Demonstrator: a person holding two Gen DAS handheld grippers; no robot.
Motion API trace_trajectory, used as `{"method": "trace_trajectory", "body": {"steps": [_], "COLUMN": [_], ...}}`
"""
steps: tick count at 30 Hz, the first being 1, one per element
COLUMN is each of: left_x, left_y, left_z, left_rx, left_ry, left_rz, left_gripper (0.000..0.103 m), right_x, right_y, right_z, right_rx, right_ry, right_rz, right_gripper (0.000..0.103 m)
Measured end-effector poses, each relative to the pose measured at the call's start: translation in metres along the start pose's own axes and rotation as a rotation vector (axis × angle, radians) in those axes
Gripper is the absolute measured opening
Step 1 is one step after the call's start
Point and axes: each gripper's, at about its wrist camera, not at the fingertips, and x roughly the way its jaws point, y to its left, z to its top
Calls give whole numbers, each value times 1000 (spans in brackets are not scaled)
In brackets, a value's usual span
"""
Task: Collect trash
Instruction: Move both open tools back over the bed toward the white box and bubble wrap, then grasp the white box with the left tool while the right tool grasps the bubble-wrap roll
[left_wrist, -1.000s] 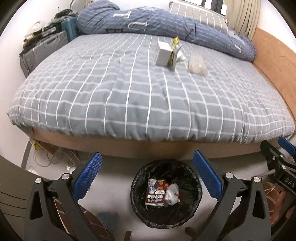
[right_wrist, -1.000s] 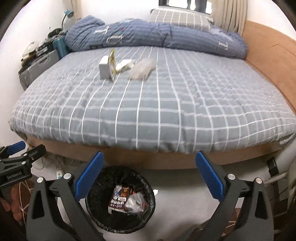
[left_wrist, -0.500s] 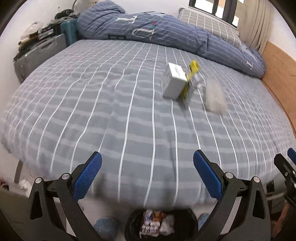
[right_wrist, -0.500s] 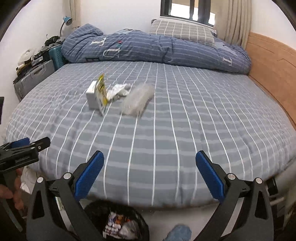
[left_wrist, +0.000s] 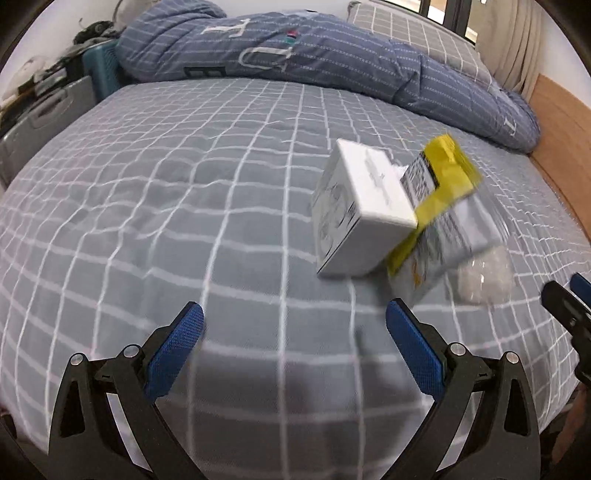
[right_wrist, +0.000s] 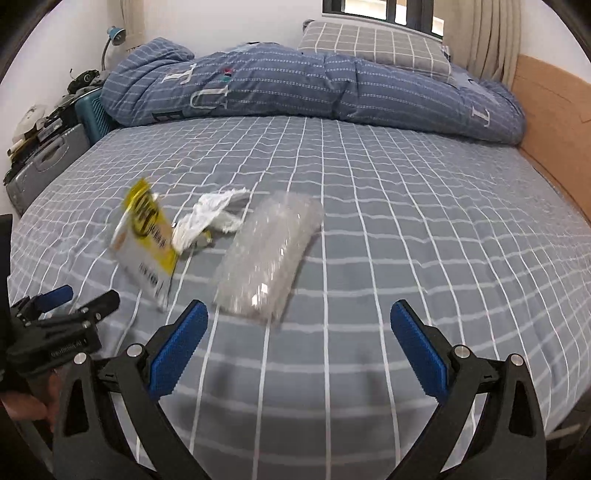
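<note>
Trash lies on the grey checked bed (left_wrist: 184, 206). A white box (left_wrist: 358, 214) stands in the left wrist view, with a yellow and white packet (left_wrist: 436, 206) leaning on its right side and a clear plastic wrapper (left_wrist: 484, 273) beyond that. My left gripper (left_wrist: 293, 341) is open, just short of the box. In the right wrist view the clear wrapper (right_wrist: 269, 254) lies straight ahead of my open right gripper (right_wrist: 299, 339). The yellow packet (right_wrist: 147, 240) and a crumpled white tissue (right_wrist: 214, 218) sit to its left. The box is hidden in this view.
A rolled blue striped duvet (right_wrist: 295, 88) and a checked pillow (right_wrist: 373, 44) lie at the head of the bed. A wooden side board (right_wrist: 554, 122) runs along the right. Suitcases and clutter (left_wrist: 40, 114) stand at the left. My left gripper (right_wrist: 62, 317) shows at the right wrist view's left edge.
Both grippers rose from the black bin on the floor and moved in over the bed toward the trash. The bin has dropped out of view. Both stay open.
</note>
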Motion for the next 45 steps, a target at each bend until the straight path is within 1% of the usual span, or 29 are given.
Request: {"method": "trace_trajectory", "body": {"steps": [2, 5, 7, 9, 12, 15, 16, 18, 19, 21, 22, 24, 25, 26, 30, 32, 33, 35, 37, 38, 40, 45], "left_x": [6, 18, 26, 32, 36, 39, 39, 41, 41, 43, 44, 44, 44, 45, 45, 45, 45, 44, 43, 42, 41, 34], "left_y": [-6, -15, -17, -17, -19, -18, -17, -17, -17, -17, -17, -18, -20, -21, -22, -20, -20, -19, -18, -18, -17, -18], "left_z": [7, 14, 17, 21, 27, 32, 32, 33, 34, 35, 35, 35, 34, 34, 32, 32, 32, 31, 32, 32, 33, 34], "left_rx": [10, 39, 40, 51, 47, 29, 22, 26, 26, 21, 21, 35, 42, 45, 50, 42, 43, 40, 35, 33, 31, 33], "left_ry": [-4, -7, 1, 2, -8, -10, -16, -10, -12, -9, -7, -8, -6, -4, -8, -8, -8, -8, -6, -5, -3, -3], "left_rz": [-6, 7, -3, 4, -4, -15, -23, -28, -42, -69, -80, -86, -93, -98, -97, -102, -103, -103, -104, -104, -101, -87], "left_gripper": [97, 97, 97, 97, 97, 96, 95, 86, 84, 73, 70, 54, 50, 42, 42, 41, 41, 41, 41, 40, 40, 39], "right_x": [9, 19, 26, 32, 44, 53, 56, 62, 66, 68, 69, 71, 74, 77, 87, 92, 93, 93, 90, 88, 84, 69], "right_y": [1, 2, -1, -5, -11, -10, -10, -9, -8, -6, -4, 0, 3, 4, 5, 6, 8, 12, 16, 17, 17, 16], "right_z": [8, 16, 19, 20, 24, 26, 26, 25, 24, 23, 23, 22, 22, 21, 19, 17, 15, 15, 16, 17, 18, 23], "right_rx": [-11, -3, 14, 36, 88, 99, 103, 105, 118, 124, 121, 109, 101, 97, 116, 122, 119, 104, 86, 80, 76, 64], "right_ry": [-3, 1, 3, -1, 30, 43, 50, 72, 82, 79, 79, 84, 91, 100, 132, 152, 157, 162, 155, 153, 147, 109], "right_rz": [-5, 0, 8, -4, 21, 24, 26, 39, 57, 75, 80, 95, 98, 96, 132, 149, 159, 176, 170, 169, 166, 147], "right_gripper": [95, 95, 95, 95, 95, 95, 93, 89, 87, 87, 86, 83, 81, 78, 66, 57, 54, 40, 28, 25, 23, 22]}}
